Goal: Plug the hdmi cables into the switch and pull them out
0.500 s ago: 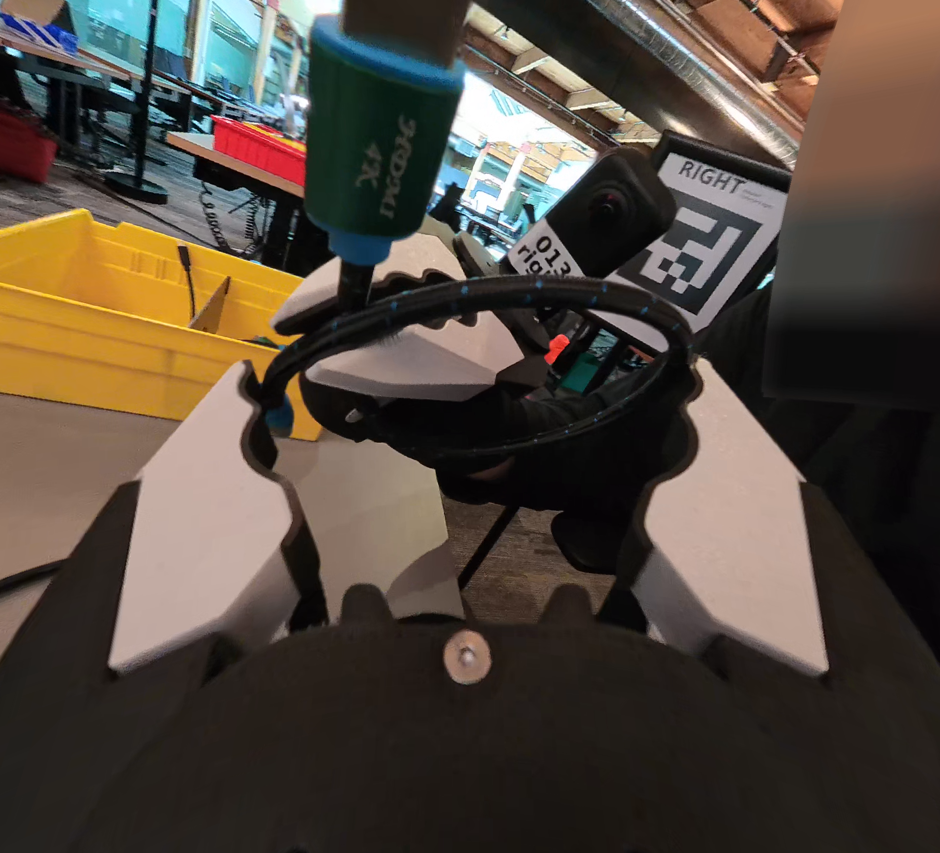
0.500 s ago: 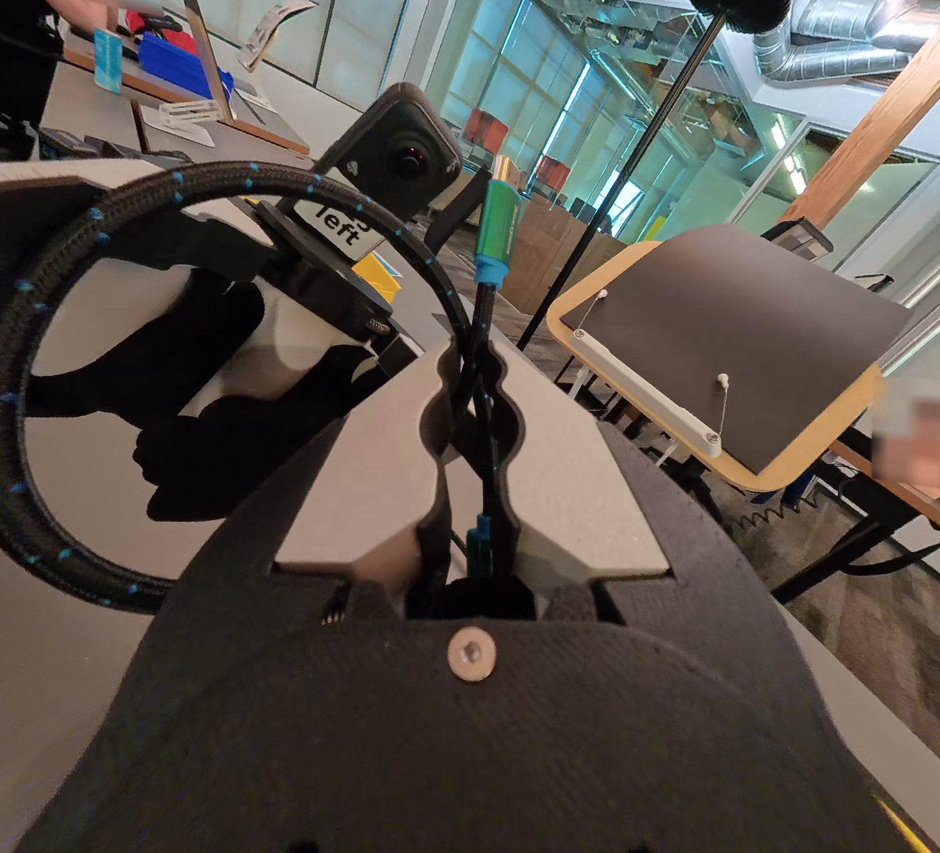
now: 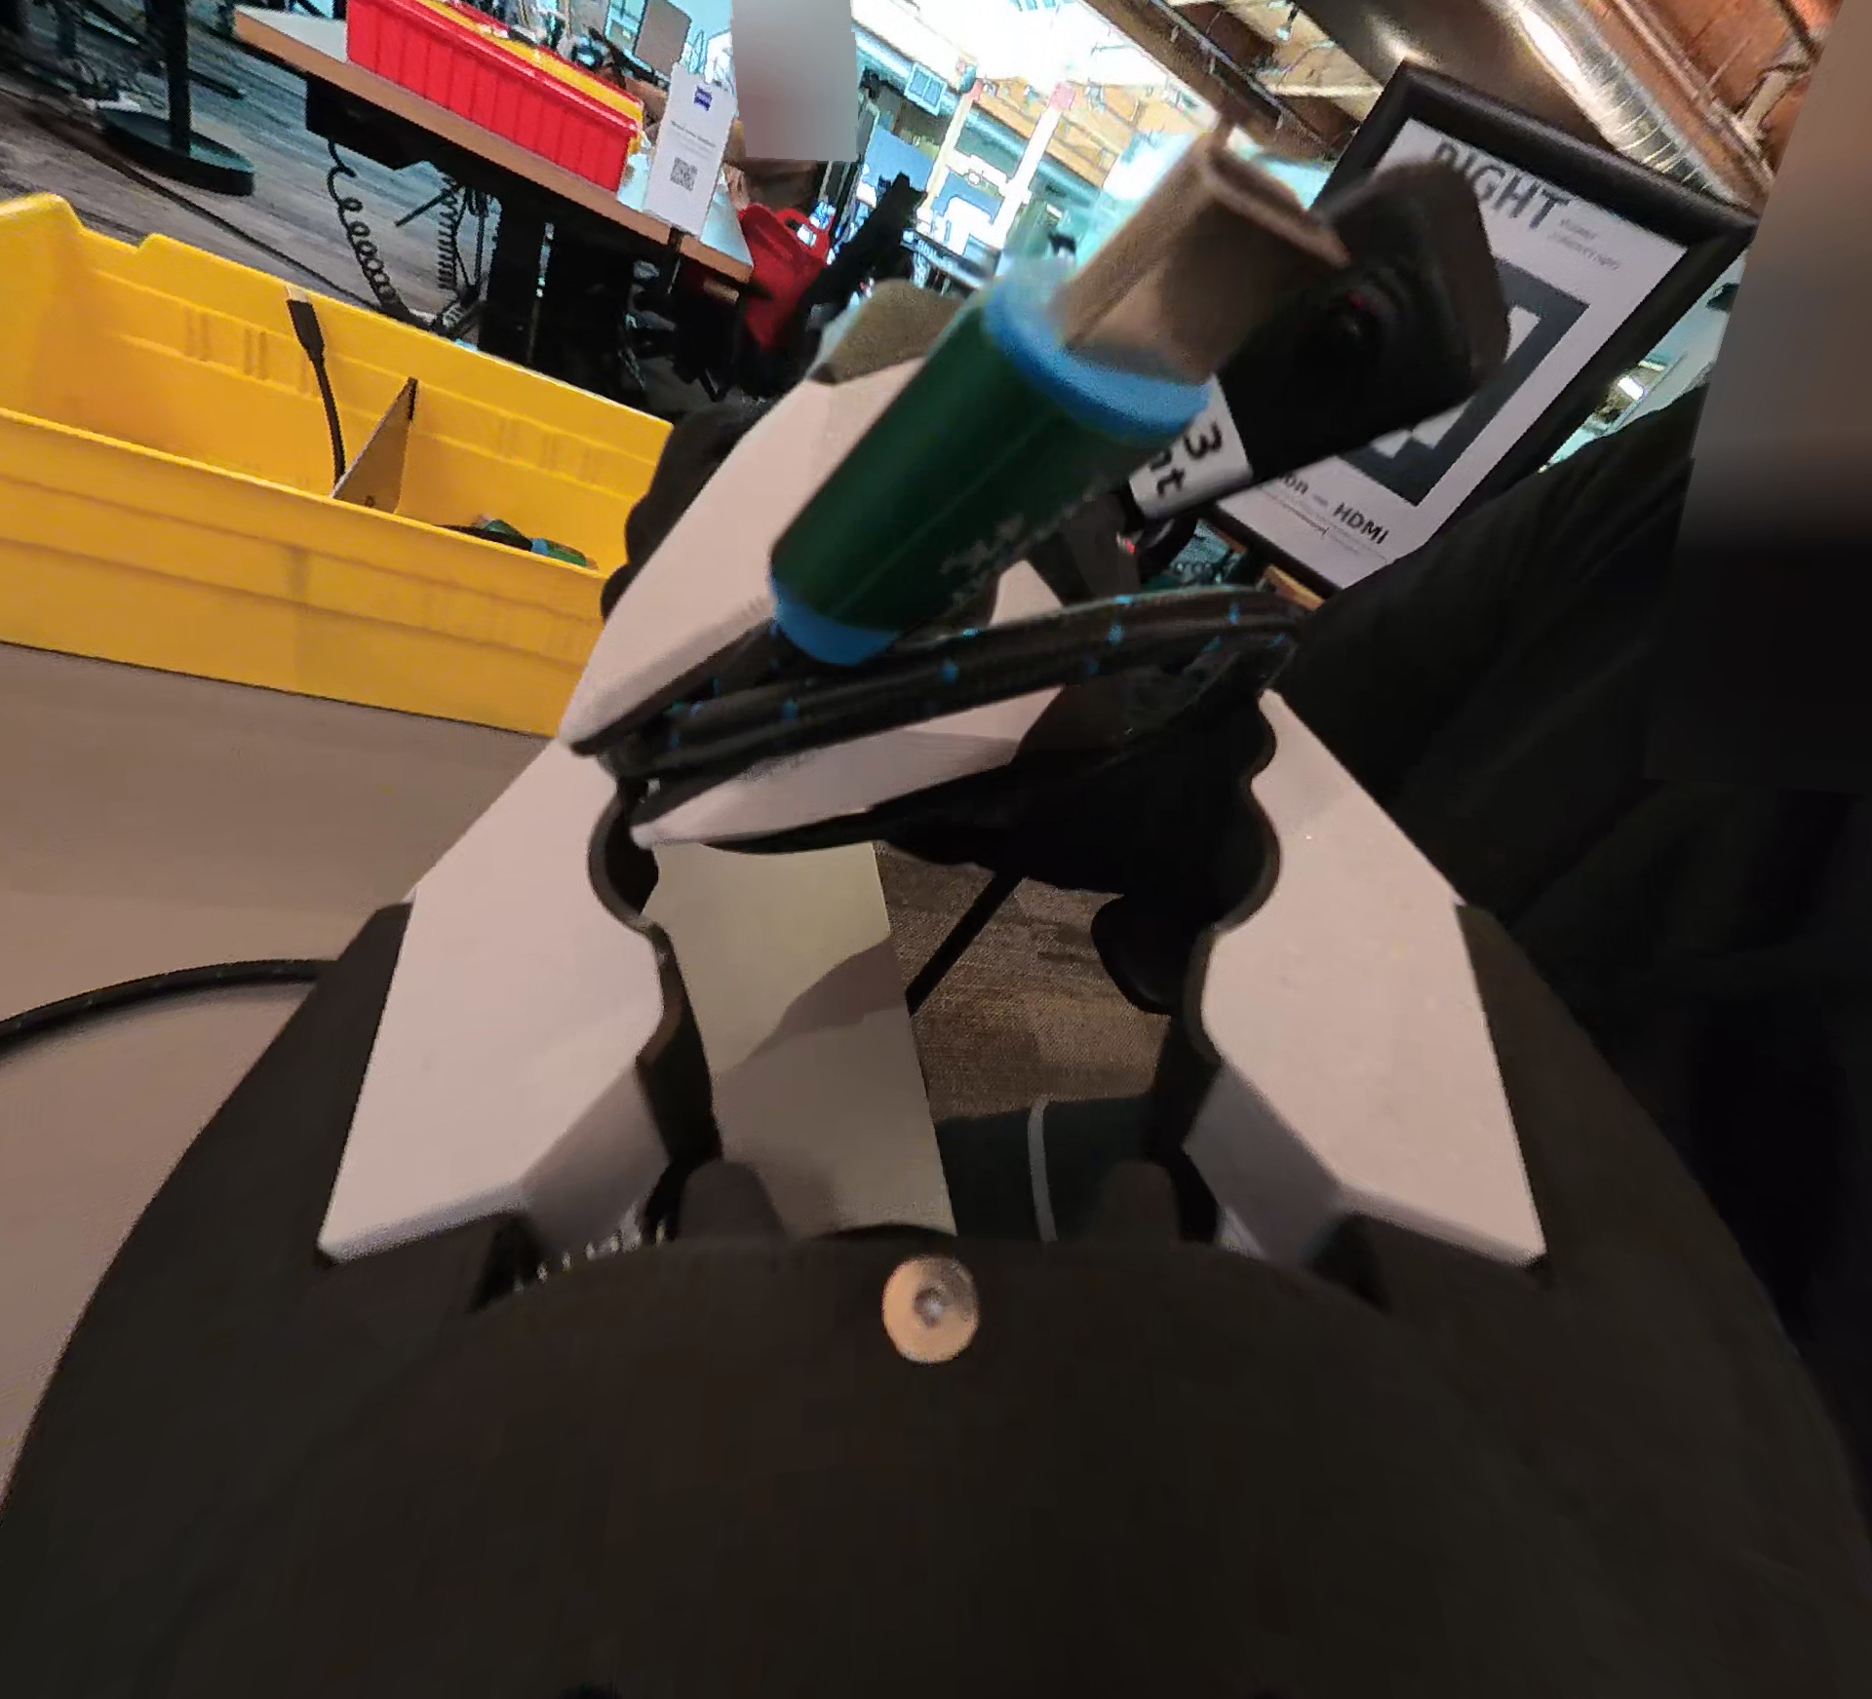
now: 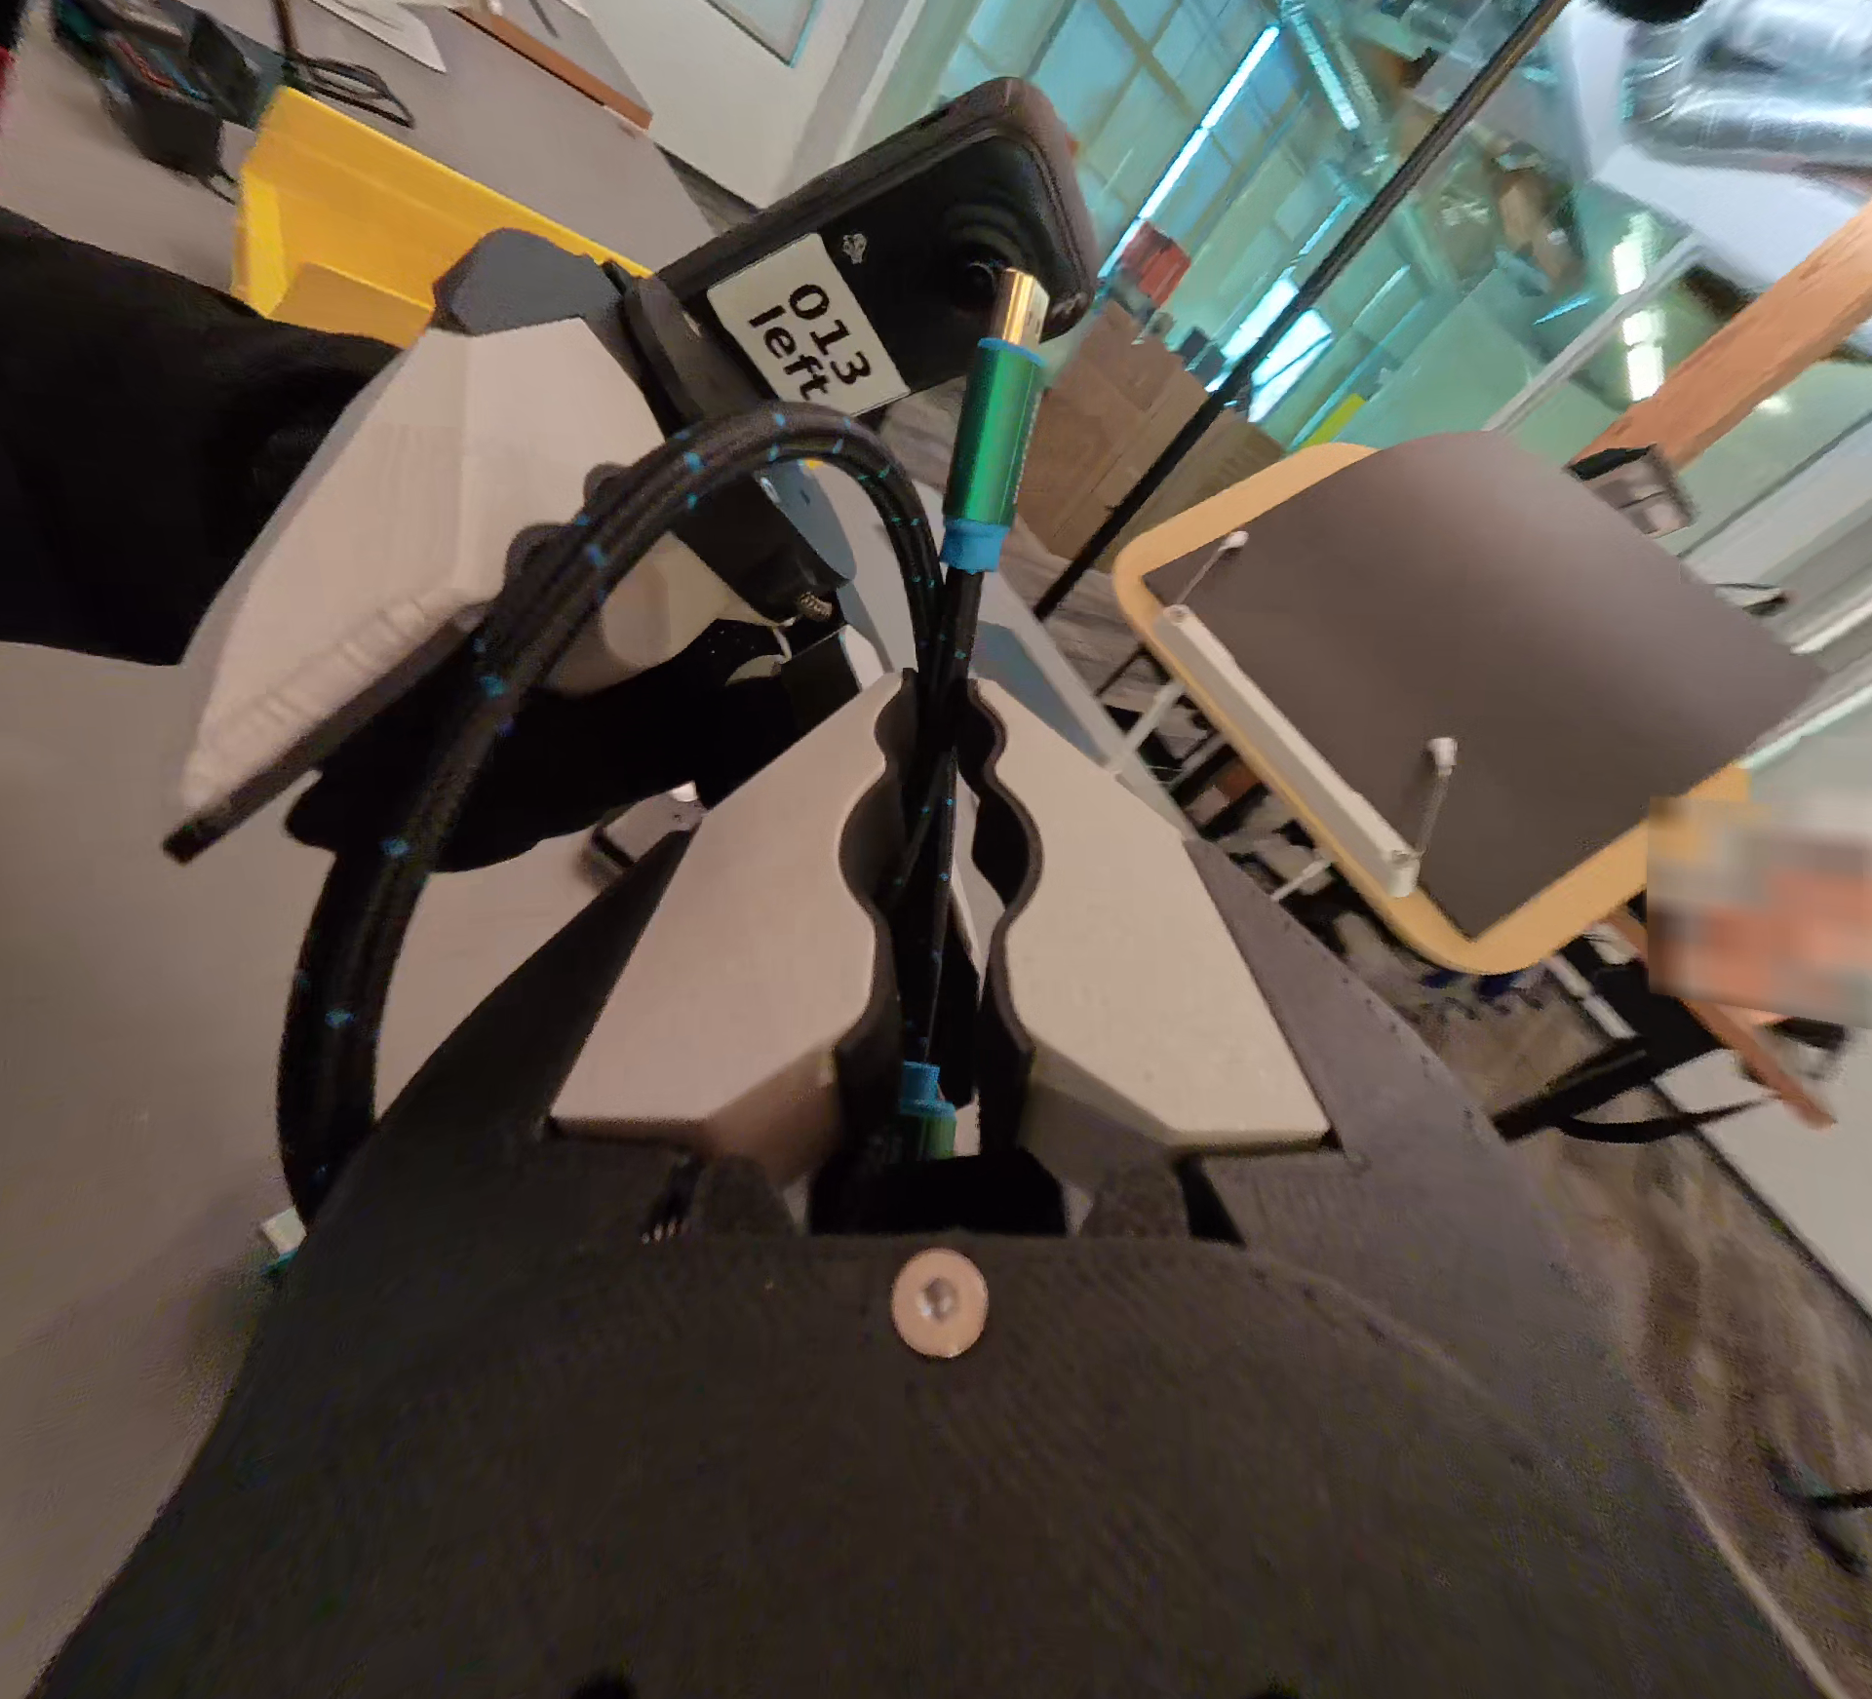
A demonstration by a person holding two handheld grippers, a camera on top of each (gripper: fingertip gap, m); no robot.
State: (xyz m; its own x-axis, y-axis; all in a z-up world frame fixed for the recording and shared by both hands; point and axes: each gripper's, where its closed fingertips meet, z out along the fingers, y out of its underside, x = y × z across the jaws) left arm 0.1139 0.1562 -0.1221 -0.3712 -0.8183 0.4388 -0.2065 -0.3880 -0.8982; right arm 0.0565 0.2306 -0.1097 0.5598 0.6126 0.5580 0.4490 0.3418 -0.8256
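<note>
The right gripper (image 4: pixel 937 739) is clenched on a black braided HDMI cable (image 4: pixel 942 840) flecked with blue. Its two grey fingers (image 4: pixel 770 921) pinch several strands of the cable together in the scalloped gap. One green plug (image 4: pixel 993 435) with blue collars and a gold tip sticks out past the fingertips toward 12 o'clock. A second green plug (image 4: pixel 927 1119) sits deep in the throat of the same gripper, near the 6 o'clock end of the gap. From the pinch, the rest of the cable arcs out in a loop toward 9 o'clock.

The left gripper (image 3: pixel 932 850) stands wide apart, its jaws released and gripping nothing. In its own view the right gripper's fingers and the cable bundle lie across its fingertips at 12 o'clock, and the green plug (image 3: pixel 972 476) points to 1 o'clock.

A yellow bin (image 3: pixel 253 536) sits at 9 to 10 o'clock on the grey table (image 3: pixel 203 790), with one dark cable end (image 3: pixel 314 364) standing in it. A red bin (image 3: pixel 486 81) rests on a farther desk at 11 o'clock. Each gripper carries a white sticker with printed writing, and a framed square-code marker (image 3: pixel 1499 364) stands at 2 o'clock.
</note>
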